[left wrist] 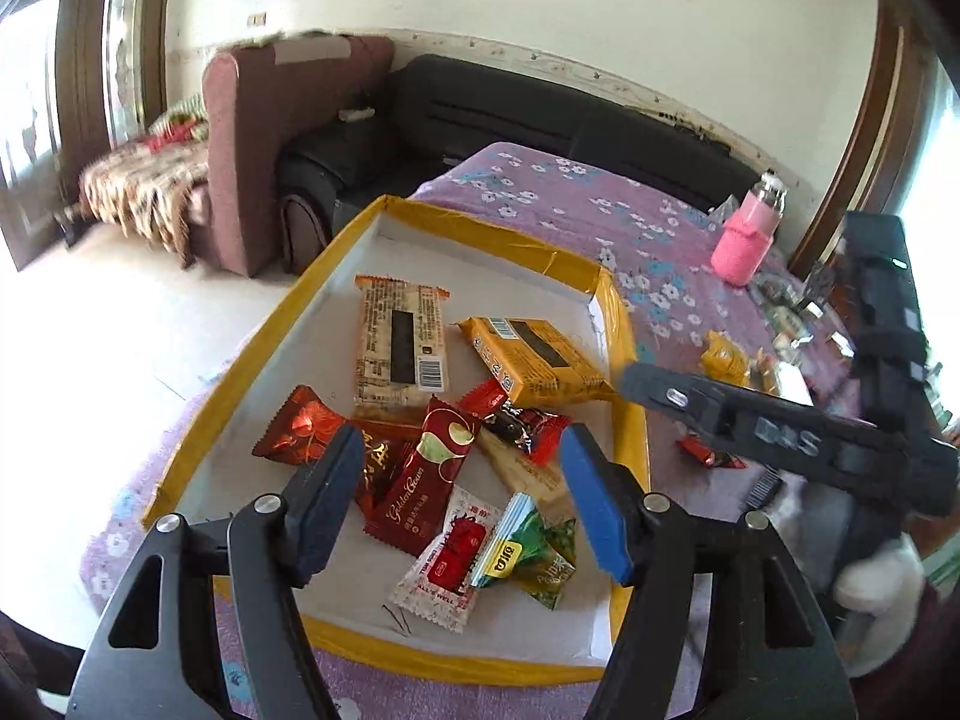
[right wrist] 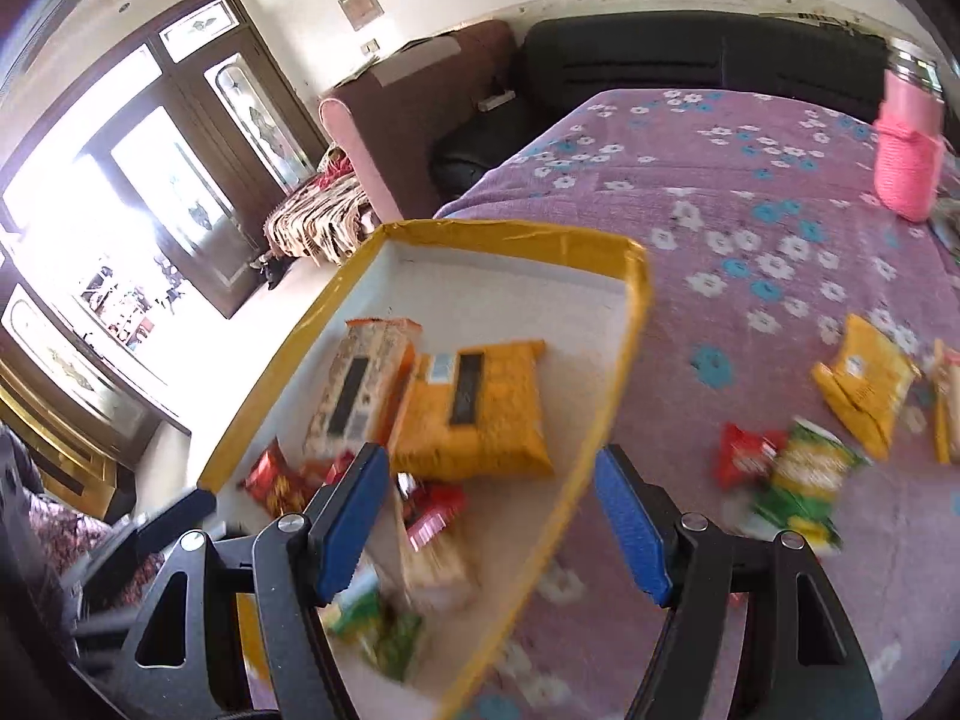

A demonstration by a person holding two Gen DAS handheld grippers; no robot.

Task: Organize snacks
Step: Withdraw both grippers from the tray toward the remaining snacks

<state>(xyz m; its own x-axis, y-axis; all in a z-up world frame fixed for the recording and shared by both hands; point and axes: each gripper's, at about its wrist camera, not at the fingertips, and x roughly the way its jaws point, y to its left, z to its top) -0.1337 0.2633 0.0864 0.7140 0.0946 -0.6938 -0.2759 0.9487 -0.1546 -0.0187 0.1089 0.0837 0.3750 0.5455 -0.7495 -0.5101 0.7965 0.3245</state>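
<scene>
A shallow white tray with a yellow taped rim (left wrist: 630, 360) (right wrist: 606, 420) lies on the purple flowered cloth and holds several snack packets: a beige bar (left wrist: 399, 342), an orange pack (left wrist: 534, 360) (right wrist: 480, 414), a dark red Golden Crown packet (left wrist: 420, 480) and a green packet (left wrist: 534, 558). My left gripper (left wrist: 462, 498) is open and empty above the tray's near part. My right gripper (right wrist: 489, 516) is open and empty over the tray's right rim; its finger shows in the left wrist view (left wrist: 720, 414). Loose on the cloth are a red packet (right wrist: 744, 450), a green packet (right wrist: 804, 480) and a yellow packet (right wrist: 864, 384).
A pink bottle (left wrist: 747, 234) (right wrist: 906, 144) stands at the far right of the table. A black sofa (left wrist: 540, 114) and a maroon armchair (left wrist: 240, 138) lie beyond the table's far edge. Small clutter sits at the table's right edge (left wrist: 798, 312).
</scene>
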